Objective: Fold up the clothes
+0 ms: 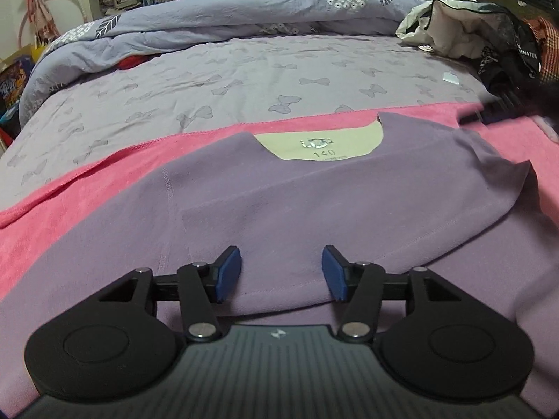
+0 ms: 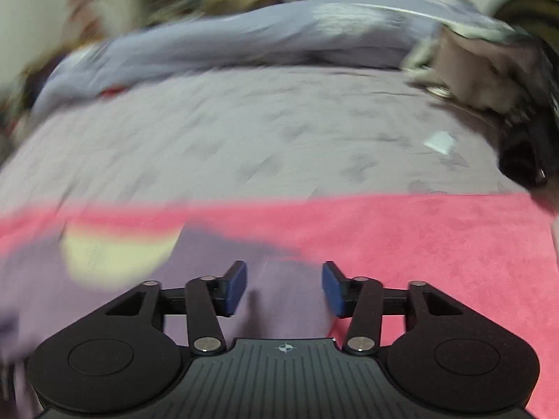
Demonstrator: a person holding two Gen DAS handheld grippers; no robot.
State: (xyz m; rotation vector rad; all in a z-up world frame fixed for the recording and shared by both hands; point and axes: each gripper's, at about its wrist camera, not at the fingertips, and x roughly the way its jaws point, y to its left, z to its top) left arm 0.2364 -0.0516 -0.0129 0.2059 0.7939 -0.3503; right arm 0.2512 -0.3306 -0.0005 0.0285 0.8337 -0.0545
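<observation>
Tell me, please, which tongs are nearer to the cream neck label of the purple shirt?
Left, though not by much. The left tongs sit over the shirt body directly below the neck label. The right tongs hover at the shirt's edge, with the label off to their left.

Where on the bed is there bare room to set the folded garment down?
Free: the lilac butterfly-print bedsheet between the pink towel and the bunched blue-grey duvet. Also bare towel right of the purple knit shirt. Crowded: the far right corner, with the heaped cream and black clothes.

The cream neck label (image 1: 319,146) inside the purple shirt (image 1: 279,209) bears a blurred logo and the number "140". Black fabric (image 1: 527,52) at the right shows white letters ending "INATES".
</observation>
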